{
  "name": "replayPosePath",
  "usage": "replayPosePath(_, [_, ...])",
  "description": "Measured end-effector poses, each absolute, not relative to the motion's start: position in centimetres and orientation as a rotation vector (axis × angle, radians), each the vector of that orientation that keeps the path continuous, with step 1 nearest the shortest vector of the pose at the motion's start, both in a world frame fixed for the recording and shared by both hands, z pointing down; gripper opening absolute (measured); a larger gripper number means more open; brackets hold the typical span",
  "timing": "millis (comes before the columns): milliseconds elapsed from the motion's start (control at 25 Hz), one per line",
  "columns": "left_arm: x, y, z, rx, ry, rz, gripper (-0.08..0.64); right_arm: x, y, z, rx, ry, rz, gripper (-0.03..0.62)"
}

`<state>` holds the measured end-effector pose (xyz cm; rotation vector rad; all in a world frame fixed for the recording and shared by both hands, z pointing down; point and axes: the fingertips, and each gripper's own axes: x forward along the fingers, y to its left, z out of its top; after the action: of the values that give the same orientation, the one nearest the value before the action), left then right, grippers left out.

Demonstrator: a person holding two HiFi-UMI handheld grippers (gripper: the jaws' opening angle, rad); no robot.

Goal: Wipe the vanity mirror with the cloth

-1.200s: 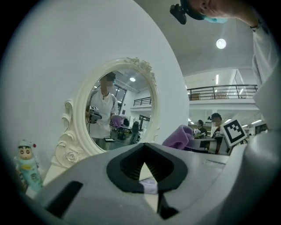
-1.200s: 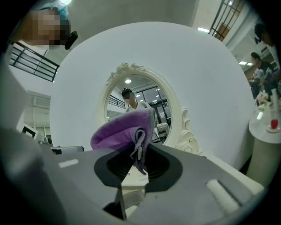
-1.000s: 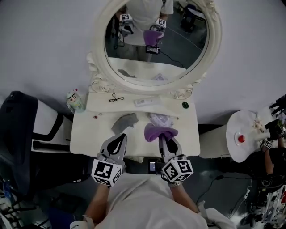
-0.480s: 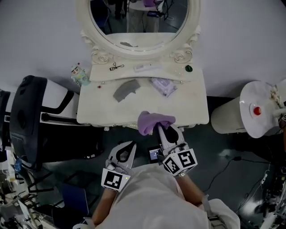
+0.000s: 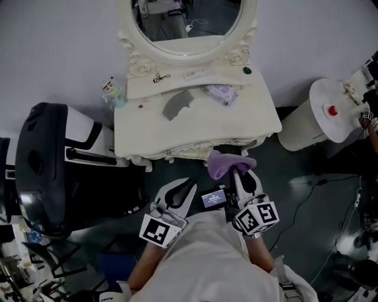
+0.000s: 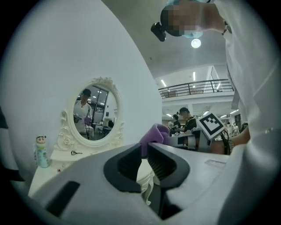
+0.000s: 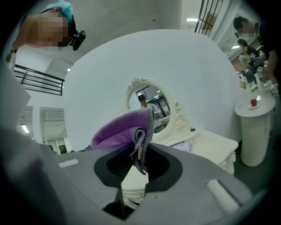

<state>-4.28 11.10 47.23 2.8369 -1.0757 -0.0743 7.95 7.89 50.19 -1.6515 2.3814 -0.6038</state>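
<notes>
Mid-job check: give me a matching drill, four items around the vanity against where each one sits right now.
Items:
1 purple cloth
2 grey cloth
3 black tool
4 figurine bottle

Places:
a on the shelf under the mirror
b in the right gripper
c left end of the vanity
d middle of the vanity

Pairs: 1-b, 2-d, 3-a, 4-c

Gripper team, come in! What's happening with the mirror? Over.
Left gripper shut, empty. Right gripper shut on fuzzy purple cloth. Oval white-framed mirror out of reach; white dressing table between.
</notes>
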Motion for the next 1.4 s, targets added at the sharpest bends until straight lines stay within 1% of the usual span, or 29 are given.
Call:
replayPosePath(80, [-8.3, 13.1, 46.9, 2.812, -1.062, -0.098, 0.048, 5.0, 10.5, 50.9, -1.714, 2.306, -0.650, 0.071])
replayPosePath(160, [-11.8, 14.9, 47.4, 2.815, -1.032, -0.067, 0.064, 1.7, 12.9, 51.6, -1.739, 2.263, -0.698, 0.072])
replayPosePath(240, [-14.1, 15.9, 48.2, 2.806, -0.987, -0.056, 0.066, -1.2, 14.6, 51.9, -1.737, 2.273, -0.727, 0.071])
replayPosePath(360, [-15.7, 17.8, 48.2, 2.818, -0.912, -0.066, 0.072, -3.7, 17.6, 50.7, -1.747, 2.320, -0.687, 0.071])
replayPosePath(520, [-15.6, 19.7, 47.7, 2.830, -0.884, -0.105, 0.077, -4.0, 21.1, 49.0, -1.749, 2.374, -0.599, 0.071])
replayPosePath(720, [-13.6, 23.6, 46.8, 2.836, -0.950, -0.141, 0.083, -2.4, 24.9, 47.7, -1.698, 2.429, -0.530, 0.071])
replayPosePath(880, [-11.3, 28.6, 47.4, 2.792, -1.036, -0.129, 0.084, 0.8, 29.1, 47.8, -1.659, 2.448, -0.531, 0.071])
replayPosePath(1120, [-3.4, 39.3, 51.2, 2.702, -1.040, -0.045, 0.084, 7.2, 36.9, 50.5, -1.588, 2.440, -0.633, 0.071])
replayPosePath(1240, [-0.3, 44.3, 51.2, 2.722, -0.977, 0.036, 0.087, 9.8, 40.5, 51.6, -1.602, 2.411, -0.697, 0.071])
replayPosePath(1400, [0.1, 47.1, 50.2, 2.761, -0.980, 0.074, 0.095, 12.3, 42.3, 51.5, -1.633, 2.385, -0.663, 0.071])
